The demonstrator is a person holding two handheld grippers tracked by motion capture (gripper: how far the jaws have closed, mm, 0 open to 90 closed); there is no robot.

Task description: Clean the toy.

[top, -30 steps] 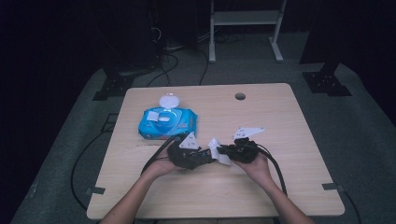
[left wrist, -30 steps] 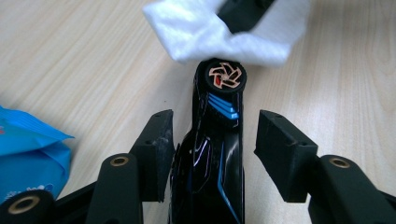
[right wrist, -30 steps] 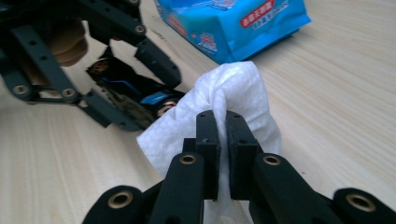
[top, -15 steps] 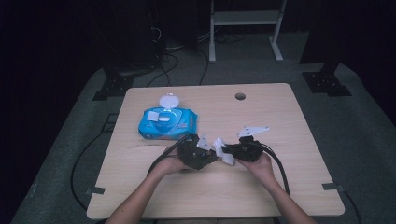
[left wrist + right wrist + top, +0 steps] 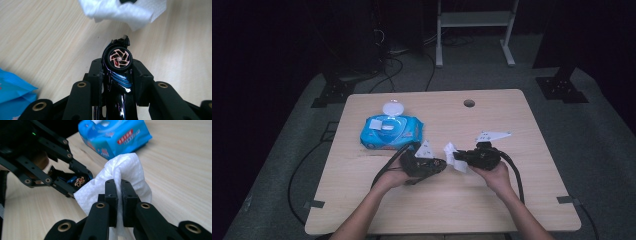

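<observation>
**Toy car and wipe meet in front of the wipe pack**

The left gripper (image 5: 439,165) is closed on a small black toy car (image 5: 119,62). In the left gripper view the car sits between the two black jaws, nose outward, and one wheel with a copper rim faces the camera. The jaws have just been closing, and now their pads press on both sides of the car.

The right gripper (image 5: 457,159) is closed on a white wipe (image 5: 125,170). In the right gripper view the jaws stand very narrow, with the crumpled wipe pinched between them and bulging out above and to the sides.

The landmark is the blue wipe pack (image 5: 389,131), which lies on the wooden table (image 5: 532,200) with its round white lid (image 5: 393,108) open. Both grippers are near the pack, on the side closer to the person. The car is just in front of the pack's right corner, and the wipe is a little more to the right, just beside the car.
</observation>
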